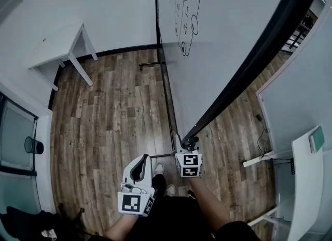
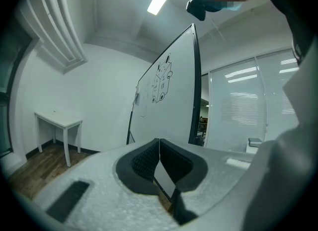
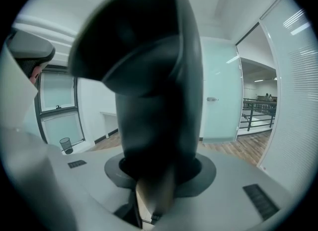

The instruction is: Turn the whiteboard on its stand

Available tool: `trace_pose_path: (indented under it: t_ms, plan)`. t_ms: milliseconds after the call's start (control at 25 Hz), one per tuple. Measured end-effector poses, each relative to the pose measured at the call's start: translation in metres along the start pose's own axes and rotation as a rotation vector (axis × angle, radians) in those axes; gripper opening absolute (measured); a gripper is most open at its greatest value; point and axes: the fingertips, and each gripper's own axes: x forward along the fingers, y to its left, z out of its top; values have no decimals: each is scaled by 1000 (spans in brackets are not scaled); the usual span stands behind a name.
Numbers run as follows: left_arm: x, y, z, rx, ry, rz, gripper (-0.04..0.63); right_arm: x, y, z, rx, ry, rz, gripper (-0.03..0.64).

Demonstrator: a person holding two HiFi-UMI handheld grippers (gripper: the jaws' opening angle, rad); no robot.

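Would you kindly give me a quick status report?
Left gripper shut, empty. Right gripper shut on whiteboard edge. White table well aside.

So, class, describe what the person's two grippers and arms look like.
Both the left gripper and right gripper have speckled light-grey bodies, black-lined jaws, and a cube of black-and-white square markers. Forearms are bare; a dark sleeve shows.

White table [image 1: 57,48], bin [image 1: 33,145], wooden floor [image 1: 119,110]

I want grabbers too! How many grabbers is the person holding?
2. The left gripper is low in the head view, jaws shut on nothing. The right gripper is beside it, closed on the dark edge of the whiteboard. None seem hidden.
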Motion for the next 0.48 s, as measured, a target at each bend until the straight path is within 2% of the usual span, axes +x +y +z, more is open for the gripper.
trace_pose_path:
  t_ms: [480]
  plan:
    - [-43,-25,-2,-2,-14,23,18,-29,-8,-11,5,-6,3,144]
